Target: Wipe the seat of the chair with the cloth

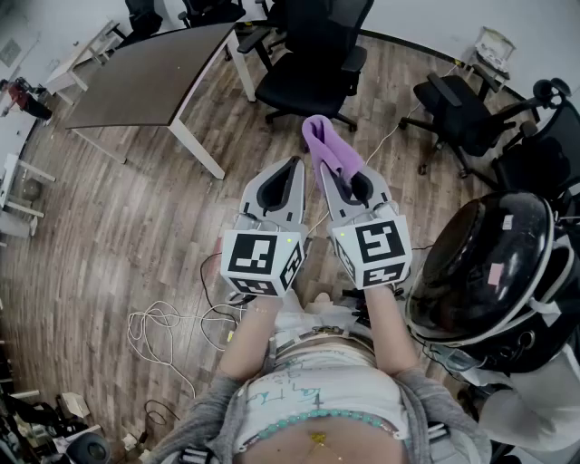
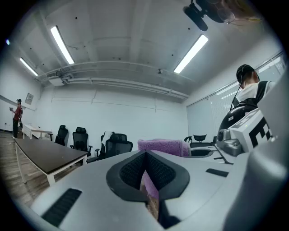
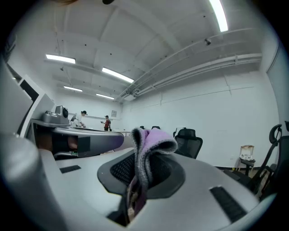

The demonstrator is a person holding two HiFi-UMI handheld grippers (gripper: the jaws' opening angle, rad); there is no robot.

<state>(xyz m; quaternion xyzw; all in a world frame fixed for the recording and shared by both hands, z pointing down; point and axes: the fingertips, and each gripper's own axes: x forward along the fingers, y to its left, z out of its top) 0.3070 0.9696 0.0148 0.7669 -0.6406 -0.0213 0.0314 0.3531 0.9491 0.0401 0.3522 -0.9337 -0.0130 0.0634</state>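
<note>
Grippers: two, left gripper (image 1: 292, 169) and right gripper (image 1: 326, 172). Purple cloth (image 1: 323, 145): one. Black office chairs (image 1: 308, 68) (image 1: 458, 113) (image 1: 210, 11) (image 1: 142, 15): at least four. Brown tabletop (image 1: 145, 77): one. White cable tangle (image 1: 168, 326): one. Distant people (image 3: 82, 115) (image 3: 107, 121), right gripper view: two.

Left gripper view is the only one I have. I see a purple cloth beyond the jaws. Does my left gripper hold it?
Observer: No. The right gripper is shut on the cloth, which stands up out of its jaws.
Operator: Where is the chair that I must wipe?
Observer: In the head view, a black chair stands ahead of both grippers, beside the table.
Operator: Does the cloth touch its seat?
Observer: Not yet. The head view shows the cloth held in the air over the wooden floor, short of the seat.
</note>
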